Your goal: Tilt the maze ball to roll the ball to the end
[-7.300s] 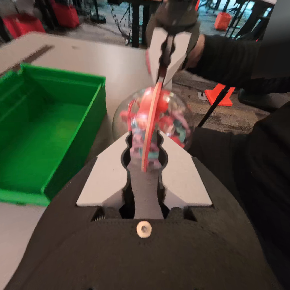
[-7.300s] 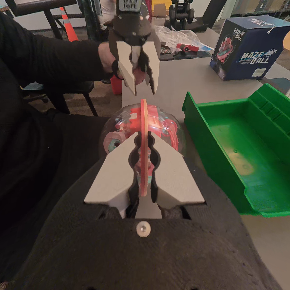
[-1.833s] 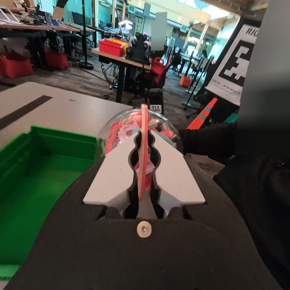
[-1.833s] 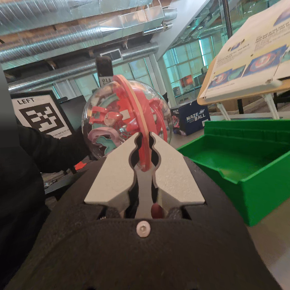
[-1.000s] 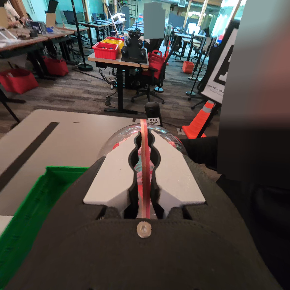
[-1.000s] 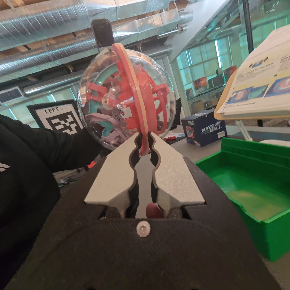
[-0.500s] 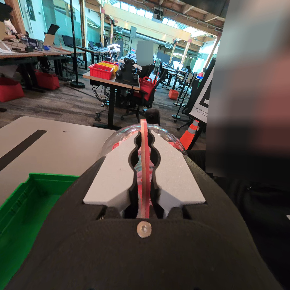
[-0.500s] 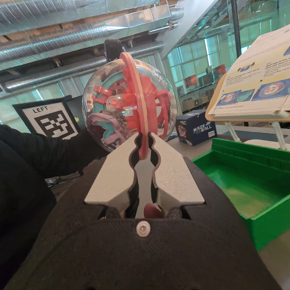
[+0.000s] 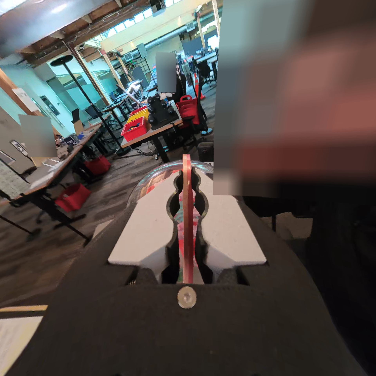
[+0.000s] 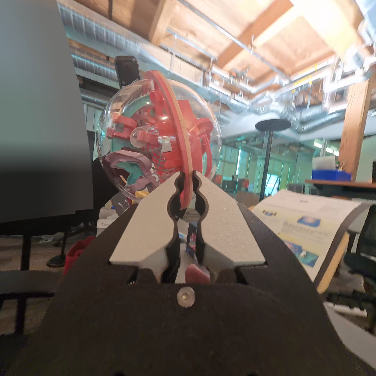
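Observation:
The maze ball (image 10: pixel 158 138) is a clear sphere with red, teal and lilac tracks inside and a flat red ring (image 10: pixel 179 130) around its middle. It is held up in the air between both grippers. My right gripper (image 10: pixel 187 173) is shut on the ring's near edge from below. My left gripper (image 9: pixel 187 173) is shut on the ring (image 9: pixel 186 203) on the opposite side, and the dome (image 9: pixel 154 177) rises just behind its fingers. The small ball inside cannot be made out.
Behind the maze ball in the left wrist view are desks, a red bin (image 9: pixel 134 129) and a chair on a wooden floor. In the right wrist view a printed sheet on a stand (image 10: pixel 309 225) stands at the right, under the ceiling ducts. About 15 centimeters separates my left fingertips from my right.
Both grippers have swung the maze ball upward and turned it; the green bin has dropped out of both views. The grasps on the ring have not changed.

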A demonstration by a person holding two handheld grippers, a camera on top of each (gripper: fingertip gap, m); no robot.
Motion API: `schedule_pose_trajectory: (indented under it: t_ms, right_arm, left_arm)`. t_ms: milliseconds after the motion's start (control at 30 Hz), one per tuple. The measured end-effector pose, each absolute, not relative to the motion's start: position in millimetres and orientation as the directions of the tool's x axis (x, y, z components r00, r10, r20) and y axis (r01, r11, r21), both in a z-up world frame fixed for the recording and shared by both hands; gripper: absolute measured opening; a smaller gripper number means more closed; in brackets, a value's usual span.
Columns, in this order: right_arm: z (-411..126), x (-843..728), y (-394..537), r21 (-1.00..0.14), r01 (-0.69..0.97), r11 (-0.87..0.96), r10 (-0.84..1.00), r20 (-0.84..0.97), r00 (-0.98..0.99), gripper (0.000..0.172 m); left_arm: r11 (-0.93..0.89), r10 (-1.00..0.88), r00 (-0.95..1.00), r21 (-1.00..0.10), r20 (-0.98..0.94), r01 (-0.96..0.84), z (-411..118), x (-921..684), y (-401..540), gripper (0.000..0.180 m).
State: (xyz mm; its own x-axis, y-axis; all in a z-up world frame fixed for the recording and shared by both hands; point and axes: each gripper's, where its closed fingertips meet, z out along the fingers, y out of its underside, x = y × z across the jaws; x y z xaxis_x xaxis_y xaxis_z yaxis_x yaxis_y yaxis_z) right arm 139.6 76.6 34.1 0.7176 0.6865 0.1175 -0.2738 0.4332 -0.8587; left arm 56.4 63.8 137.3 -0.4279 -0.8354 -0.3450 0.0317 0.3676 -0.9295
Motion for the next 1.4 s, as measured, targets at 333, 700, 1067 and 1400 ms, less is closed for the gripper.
schedule_pose_trajectory:
  t_ms: [333,700,1067,1400]
  right_arm:
    - [81.9,153.4,68.5,-0.728,-0.438,0.528,0.728,0.123,0.674,0.007]
    - [86.6,162.4,63.9,-0.69,-0.578,0.437,0.802,0.008,0.597,0.006]
    - [72.4,165.6,76.3,-0.64,-0.678,0.363,0.855,-0.061,0.515,0.006]
    - [52.0,170.5,92.3,-0.638,-0.707,0.304,0.875,-0.106,0.472,0.006]
  left_arm:
    - [0.647,-0.726,-0.392,-0.754,-0.565,-0.113,189.1,88.3,23.5,0.006]
    - [0.664,-0.744,-0.398,-0.66,-0.537,-0.351,204.0,130.1,12.2,0.005]
    - [0.699,-0.705,-0.432,-0.447,-0.563,-0.558,182.4,167.8,0.6,0.006]
    - [0.659,-0.695,-0.467,-0.225,-0.547,-0.718,149.0,209.6,5.3,0.005]
